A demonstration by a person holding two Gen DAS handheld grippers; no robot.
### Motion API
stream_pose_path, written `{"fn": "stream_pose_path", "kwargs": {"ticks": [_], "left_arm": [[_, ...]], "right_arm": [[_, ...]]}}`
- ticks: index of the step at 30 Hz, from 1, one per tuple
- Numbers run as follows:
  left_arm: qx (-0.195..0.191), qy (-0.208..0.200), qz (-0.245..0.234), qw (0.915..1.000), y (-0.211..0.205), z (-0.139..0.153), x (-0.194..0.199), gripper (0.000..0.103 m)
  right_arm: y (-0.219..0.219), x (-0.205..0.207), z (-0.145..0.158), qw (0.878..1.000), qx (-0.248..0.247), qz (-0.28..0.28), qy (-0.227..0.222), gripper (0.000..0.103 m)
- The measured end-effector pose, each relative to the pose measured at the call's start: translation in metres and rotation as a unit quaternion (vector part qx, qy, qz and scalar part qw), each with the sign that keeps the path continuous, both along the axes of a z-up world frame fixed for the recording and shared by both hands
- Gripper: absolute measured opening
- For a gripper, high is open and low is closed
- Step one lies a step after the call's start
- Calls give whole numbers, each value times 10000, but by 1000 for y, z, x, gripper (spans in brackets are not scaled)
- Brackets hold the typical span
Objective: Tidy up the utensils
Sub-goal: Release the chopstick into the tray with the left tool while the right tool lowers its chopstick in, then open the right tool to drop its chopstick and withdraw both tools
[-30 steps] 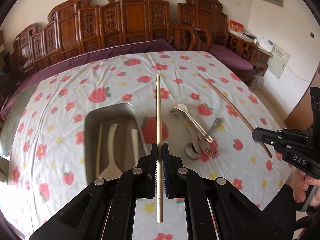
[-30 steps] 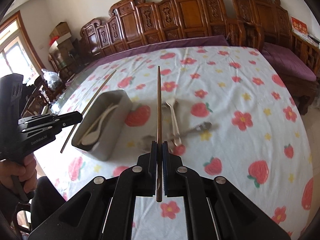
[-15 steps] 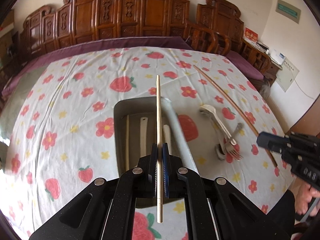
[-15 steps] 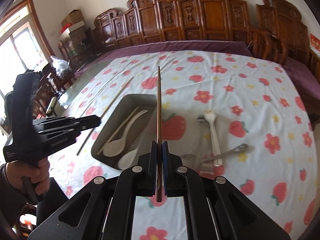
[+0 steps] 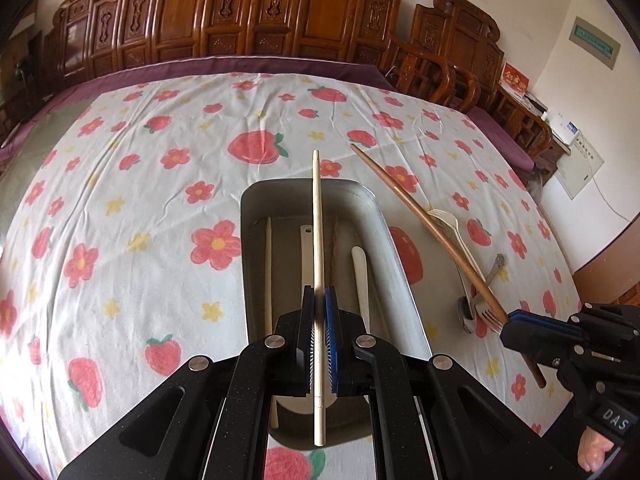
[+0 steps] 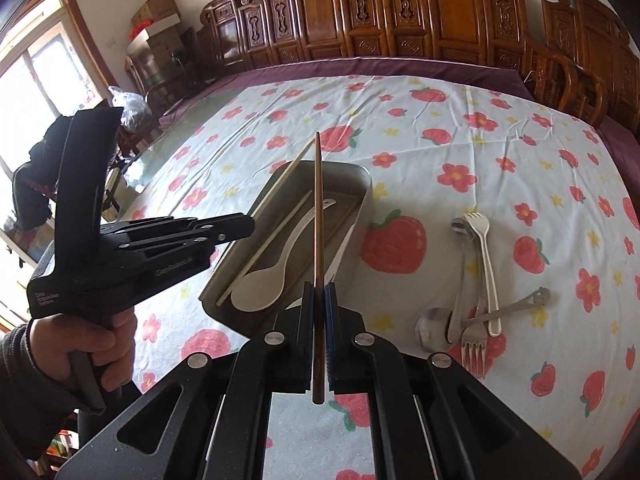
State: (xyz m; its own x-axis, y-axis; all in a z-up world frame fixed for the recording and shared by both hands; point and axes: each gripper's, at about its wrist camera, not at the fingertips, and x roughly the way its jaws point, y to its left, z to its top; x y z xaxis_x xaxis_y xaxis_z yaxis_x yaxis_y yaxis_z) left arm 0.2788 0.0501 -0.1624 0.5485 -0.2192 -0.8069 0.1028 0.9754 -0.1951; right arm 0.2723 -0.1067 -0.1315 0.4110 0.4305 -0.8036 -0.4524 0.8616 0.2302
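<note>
We recorded two hand-held grippers over a table spread with a strawberry-and-flower tablecloth (image 5: 132, 200).

Item one: the left gripper (image 5: 319, 312), its jaws clamped on a pale chopstick (image 5: 318, 220). The stick ran straight forward from the pads, above a metal tray (image 5: 394, 248), its tip reaching past the tray's far rim in the left wrist view.

Item two: the right gripper (image 6: 319, 312), its jaws clamped on a dark brown chopstick (image 6: 317, 208). In the right wrist view the stick pointed over the same tray (image 6: 362, 184); from the left wrist view it slanted across the cloth to the right of the tray.

Item three: tray contents. We counted a second pale chopstick (image 5: 268, 264) along the left side, a white spoon (image 6: 272, 280) with its bowl toward the near end, and another white handle (image 5: 362, 280) toward the right side. A dark shape lay along the tray floor; we could not tell whether it was a utensil or a shadow.

Item four: loose utensils on the cloth to the right of the tray, lying together in a heap: a white plastic fork (image 6: 486, 256), a metal spoon (image 6: 436, 320), a metal fork (image 6: 474, 340), and a metal handle crossing them.

Item five: a person's hand (image 6: 108, 344) gripped the left gripper's handle, with a dark sleeve (image 6: 20, 368) at the wrist. Carved wooden chairs (image 5: 260, 12) stood behind the table.
</note>
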Motion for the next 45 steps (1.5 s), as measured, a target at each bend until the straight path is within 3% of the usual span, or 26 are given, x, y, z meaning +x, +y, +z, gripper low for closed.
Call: {"fn": "stream_pose_path", "kwargs": {"ticks": [8,12,22,32,34,41,44,45], "left_arm": [[2,-2,62,10000,7,-1,2,6],[16,-126,126,9998,18,9,-8,17],[312,-449,202,9983,40,38,-38,19],[319,-534,233,9978,52,47,-54,22],[347,-539,228,9977,52,47,-55,29],[325,-546,226,9977,50,47,-57,34],[378,-589,199,9973,46,48,-59,40],[405,-591,188,9972,44,49,-59,50]], "right_arm": [[9,5,-5,10000,-57,5,45,6],[14,7,-7,10000,-27,-32,55,6],[35,17,-27,9989,208,-246,341,6],[50,24,-50,9960,236,-514,695,6],[52,26,-51,9962,189,-529,670,6],[53,29,-47,9982,338,-304,382,10],[44,25,-41,9983,404,-268,315,10],[39,23,-38,9983,439,-268,290,10]]}}
